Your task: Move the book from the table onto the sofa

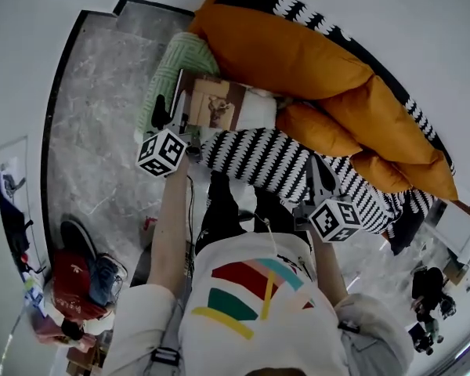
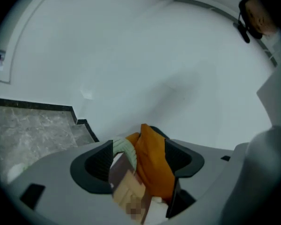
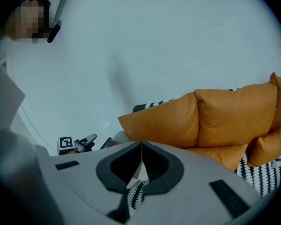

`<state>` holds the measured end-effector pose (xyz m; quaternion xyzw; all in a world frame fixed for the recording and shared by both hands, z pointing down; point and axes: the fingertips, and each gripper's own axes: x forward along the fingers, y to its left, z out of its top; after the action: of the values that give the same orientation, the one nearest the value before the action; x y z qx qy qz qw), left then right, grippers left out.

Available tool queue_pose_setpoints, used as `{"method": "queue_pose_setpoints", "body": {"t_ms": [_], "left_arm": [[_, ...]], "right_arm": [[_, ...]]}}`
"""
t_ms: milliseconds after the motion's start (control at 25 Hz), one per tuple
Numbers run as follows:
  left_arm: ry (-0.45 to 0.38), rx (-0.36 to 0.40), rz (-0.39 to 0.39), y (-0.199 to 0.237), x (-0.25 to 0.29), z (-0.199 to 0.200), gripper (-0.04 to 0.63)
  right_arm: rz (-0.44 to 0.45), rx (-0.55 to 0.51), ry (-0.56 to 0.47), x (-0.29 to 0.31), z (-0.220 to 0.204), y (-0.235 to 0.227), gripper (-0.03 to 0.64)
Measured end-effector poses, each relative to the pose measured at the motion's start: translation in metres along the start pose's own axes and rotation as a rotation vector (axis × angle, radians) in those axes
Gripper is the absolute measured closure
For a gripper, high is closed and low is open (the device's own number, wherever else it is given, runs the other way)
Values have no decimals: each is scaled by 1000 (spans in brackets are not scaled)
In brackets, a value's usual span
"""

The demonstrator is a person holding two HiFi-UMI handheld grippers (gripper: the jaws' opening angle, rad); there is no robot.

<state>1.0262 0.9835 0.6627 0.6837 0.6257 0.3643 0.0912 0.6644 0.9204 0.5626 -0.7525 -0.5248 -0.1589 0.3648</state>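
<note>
The book (image 1: 215,104), with a brown cover, lies on the sofa (image 1: 274,159) between a green cushion (image 1: 176,65) and the orange cushions (image 1: 290,53). My left gripper (image 1: 176,120) sits at the book's left edge. In the left gripper view its jaws (image 2: 138,179) stand wide open, with the book (image 2: 126,186) between them and no pad pressing on it. My right gripper (image 1: 313,167) hovers over the black-and-white sofa cover, well right of the book. Its jaws (image 3: 141,149) meet, with nothing between them.
Grey marble floor (image 1: 94,131) spreads left of the sofa. A red bag (image 1: 72,288) and shoes lie on it at the lower left. White wall rises behind the sofa. More clutter stands at the lower right (image 1: 431,296). No table is in view.
</note>
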Motion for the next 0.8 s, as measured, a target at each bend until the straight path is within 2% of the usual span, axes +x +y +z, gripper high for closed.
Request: {"method": "queue_pose_setpoints", "body": {"t_ms": [80, 280, 560, 680, 720, 800], "left_arm": [[-37, 18, -63, -22, -8, 17, 267], [-99, 177, -175, -90, -41, 47, 267], [-282, 336, -196, -167, -108, 93, 267], [-360, 433, -163, -199, -135, 122, 268], [-378, 467, -148, -208, -144, 130, 276], [-427, 524, -139, -229, -164, 147, 353]], "right_arm": [[14, 2, -18, -4, 5, 1, 600], [57, -38, -72, -12, 23, 7, 600], [112, -176, -208, -33, 72, 24, 600], [126, -246, -298, -42, 104, 36, 600], [134, -269, -330, -45, 116, 42, 600], [171, -306, -400, -53, 141, 60, 600]]}}
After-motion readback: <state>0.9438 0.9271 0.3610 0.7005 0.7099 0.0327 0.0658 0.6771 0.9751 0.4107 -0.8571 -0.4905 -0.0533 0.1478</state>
